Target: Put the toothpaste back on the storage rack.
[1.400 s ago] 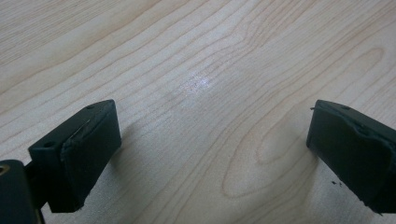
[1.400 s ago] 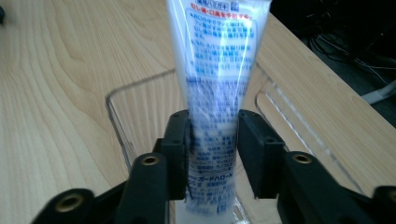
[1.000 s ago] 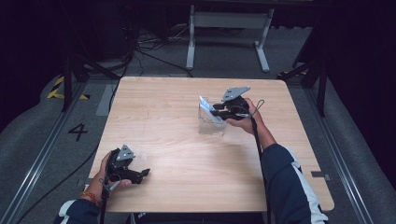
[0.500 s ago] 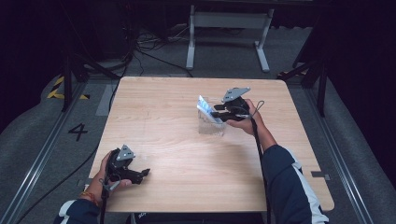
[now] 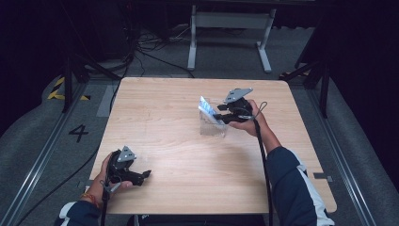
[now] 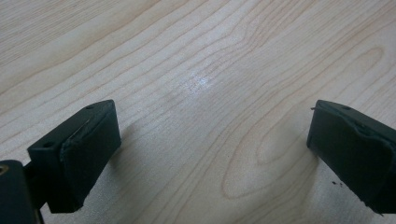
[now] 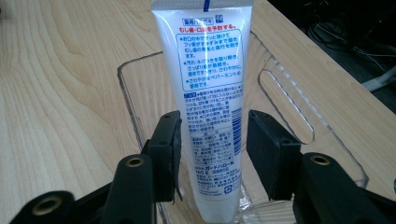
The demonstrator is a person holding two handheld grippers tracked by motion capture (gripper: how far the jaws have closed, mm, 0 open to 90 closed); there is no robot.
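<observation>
Toward the far right corner of the surface point(image 5: 169, 117), the right hand-held gripper point(image 5: 220, 112) is at a clear plastic bin point(image 5: 214, 126), and a white tube point(image 7: 212, 107) stands inside that bin, tilted, its flat crimped end up. In the right gripper view the 2 jaws stand on either side of the tube with a gap showing at the right pad and the left pad just beside it; the jaws have just been opening, so the tube is released, though it sits between them. The bin's far wall, with its cut-out handle, lies beyond the tube, well in from the right edge of the surface.

Near the front left corner, the left hand-held gripper point(image 5: 141, 176) rests low over bare wood, its jaws spread wide with nothing between them. From there to the bin, the middle of the surface and the whole far left corner give open room for moving.
</observation>
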